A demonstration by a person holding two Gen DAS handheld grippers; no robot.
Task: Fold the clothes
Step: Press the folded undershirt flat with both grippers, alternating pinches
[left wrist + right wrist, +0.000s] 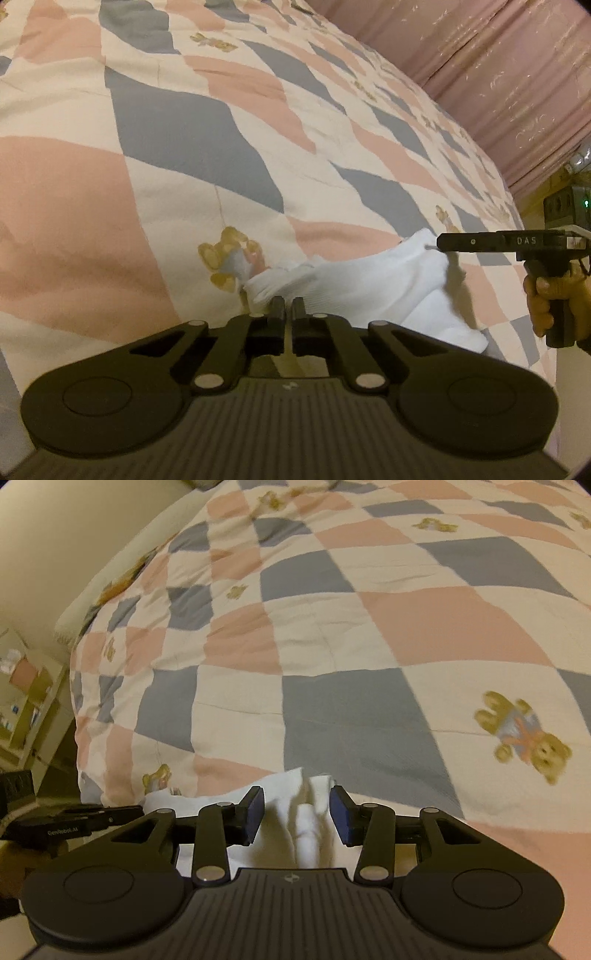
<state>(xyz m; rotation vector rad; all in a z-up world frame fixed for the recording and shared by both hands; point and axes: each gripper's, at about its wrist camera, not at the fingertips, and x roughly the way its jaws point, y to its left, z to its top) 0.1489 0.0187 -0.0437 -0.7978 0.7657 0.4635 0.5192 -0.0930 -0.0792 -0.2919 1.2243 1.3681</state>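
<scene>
A small white sock (351,288) lies crumpled on the checked quilt (184,147) near its front edge. My left gripper (288,306) is shut on the sock's near edge, with its fingers almost touching. Coming in from the right, my right gripper (441,243) has its tip at the sock's far upper corner, and a hand (554,299) holds its grip. In the right wrist view the right gripper (297,812) stands open, blue pads wide apart, with a raised fold of the sock (306,823) between them. The left gripper (92,818) shows at the far left.
The quilt (369,627) of pink, grey-blue and cream squares with teddy bears covers the whole bed. A pink curtain (498,74) hangs behind the bed, with a power socket (565,208) at its end. Shelves (26,701) and floor lie beyond the bed's left edge.
</scene>
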